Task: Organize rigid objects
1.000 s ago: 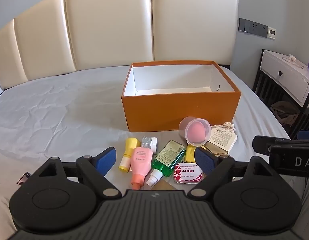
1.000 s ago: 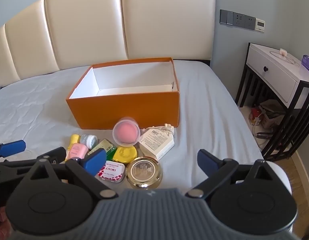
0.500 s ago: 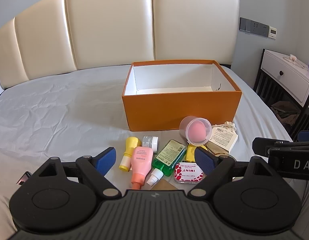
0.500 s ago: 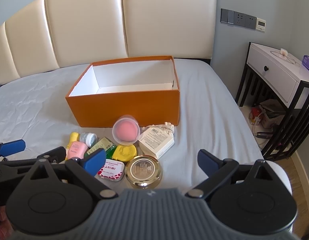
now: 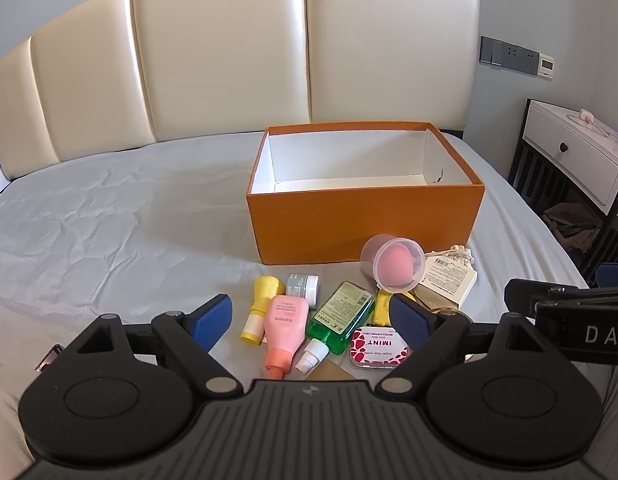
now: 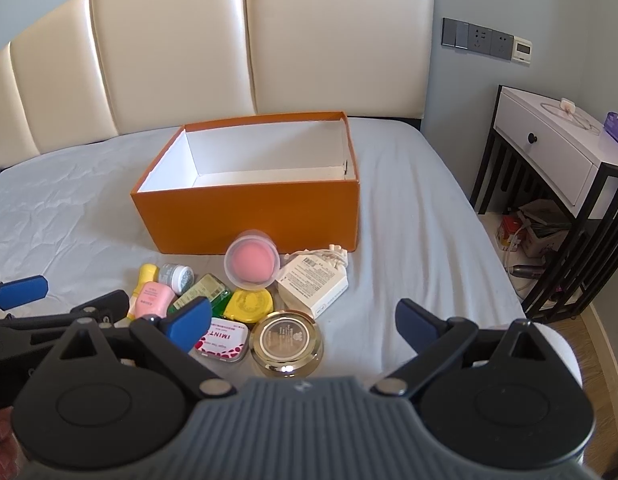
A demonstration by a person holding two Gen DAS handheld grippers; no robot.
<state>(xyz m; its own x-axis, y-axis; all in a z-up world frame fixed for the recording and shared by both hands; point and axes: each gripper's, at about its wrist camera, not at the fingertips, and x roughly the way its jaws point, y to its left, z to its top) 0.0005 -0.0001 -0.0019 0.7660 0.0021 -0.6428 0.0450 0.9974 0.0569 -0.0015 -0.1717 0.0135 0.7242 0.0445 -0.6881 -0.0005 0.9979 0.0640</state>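
Toiletries, small and rigid: pink bottle (image 5: 284, 322), green bottle (image 5: 340, 316), mint tin (image 5: 377, 347), gold compact (image 6: 287, 340), all heaped on my grey bedsheet (image 5: 109, 220) before the orange box (image 5: 363, 216). Box holds nothing visible; I judge sorting unstarted. Left gripper (image 5: 311, 318) and right gripper (image 6: 303, 322) both spread wide, empty. Cream headboard (image 5: 229, 68); nightstand (image 6: 557, 148) to the right.

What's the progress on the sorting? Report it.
Done: nothing; the orange box shows only bare white inside. In hand: nothing; left gripper and right gripper are both open and unloaded. Left: the whole pile on the bed, including pink bottle, mint tin and gold jar.
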